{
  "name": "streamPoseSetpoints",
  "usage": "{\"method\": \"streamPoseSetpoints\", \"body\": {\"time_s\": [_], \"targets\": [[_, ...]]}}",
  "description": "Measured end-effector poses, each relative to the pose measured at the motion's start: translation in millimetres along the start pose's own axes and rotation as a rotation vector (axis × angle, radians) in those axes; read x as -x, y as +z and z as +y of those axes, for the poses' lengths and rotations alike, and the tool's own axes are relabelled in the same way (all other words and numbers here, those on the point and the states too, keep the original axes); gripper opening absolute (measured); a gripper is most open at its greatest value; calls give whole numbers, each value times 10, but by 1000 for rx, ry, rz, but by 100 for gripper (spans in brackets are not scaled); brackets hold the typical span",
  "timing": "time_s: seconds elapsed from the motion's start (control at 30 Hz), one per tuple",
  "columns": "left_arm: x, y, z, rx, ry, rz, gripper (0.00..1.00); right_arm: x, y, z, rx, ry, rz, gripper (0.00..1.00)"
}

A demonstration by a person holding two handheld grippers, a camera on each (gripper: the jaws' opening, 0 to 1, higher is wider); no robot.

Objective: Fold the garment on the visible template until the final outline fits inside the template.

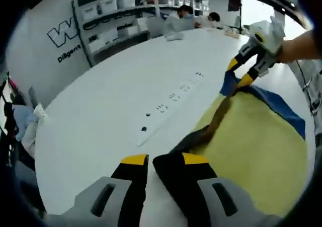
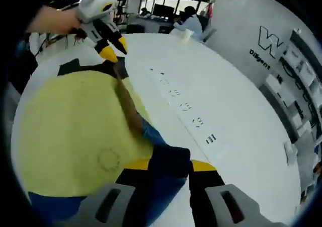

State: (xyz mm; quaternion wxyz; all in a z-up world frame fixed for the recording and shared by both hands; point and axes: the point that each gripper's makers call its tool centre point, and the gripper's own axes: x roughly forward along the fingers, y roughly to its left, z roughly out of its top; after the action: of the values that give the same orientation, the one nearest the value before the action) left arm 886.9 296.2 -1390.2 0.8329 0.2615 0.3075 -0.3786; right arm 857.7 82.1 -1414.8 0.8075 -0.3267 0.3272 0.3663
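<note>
Both my hand-held grippers are clamped on the garment. My left hand-held gripper (image 1: 150,162) pinches a dark edge of the garment (image 1: 251,146) near me; in the left gripper view my right hand-held gripper (image 1: 241,72) grips the far blue corner. In the right gripper view the right hand-held gripper (image 2: 166,167) bites blue cloth, and the left one (image 2: 114,50) holds the far end.

The garment lies on the white bench (image 1: 115,106), yellow face up with a blue border, a brownish edge stretched taut between my two grips. The cloth covers where a template would be, so I cannot tell its outline.

Risks, as I judge them:
- Edge is tight; uneven pull could slip it from one jaw and the fold drops crooked.
- Dragging instead of lifting could slide the whole garment off its place, toward the bench rim on my side.
- Thin pinch on the left; may catch one layer only.

Containers: shelves (image 1: 126,15) at the far wall carry pale bins; contents too small to tell. A power strip (image 1: 171,98) runs along the bench middle.
</note>
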Motion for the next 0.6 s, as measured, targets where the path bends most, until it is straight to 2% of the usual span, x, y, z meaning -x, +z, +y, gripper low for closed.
{"method": "streamPoseSetpoints", "body": {"time_s": [0.1, 0.17, 0.2, 0.27, 0.33, 0.4, 0.43, 0.53, 0.6], "targets": [[-58, 67, 48, -132, 12, 5, 37, -32, 30, -69, 42, -25, -2, 30], [-102, 134, -98, -207, -42, -17, 40, -57, 110, -56, 64, -22, -28, 32], [-118, 134, -143, -215, -56, -12, 39, -71, 117, -56, 94, -25, -16, 32], [-169, 121, -192, -210, -71, 11, 37, -101, 148, -5, 85, -3, -12, 29], [-201, 138, -168, -206, -54, 19, 34, -112, 213, -12, 91, -6, -22, 27], [-187, 167, -116, -139, -20, 8, 30, -118, 257, 23, 61, 7, -36, 28], [-178, 180, -120, -114, -23, -3, 30, -127, 273, 53, 47, 25, -48, 28], [-130, 135, -125, -124, -31, 7, 31, -118, 257, 73, 51, 35, -45, 28], [-82, 101, -124, -96, -37, 9, 34, -95, 234, 81, 45, 41, -46, 29]]}}
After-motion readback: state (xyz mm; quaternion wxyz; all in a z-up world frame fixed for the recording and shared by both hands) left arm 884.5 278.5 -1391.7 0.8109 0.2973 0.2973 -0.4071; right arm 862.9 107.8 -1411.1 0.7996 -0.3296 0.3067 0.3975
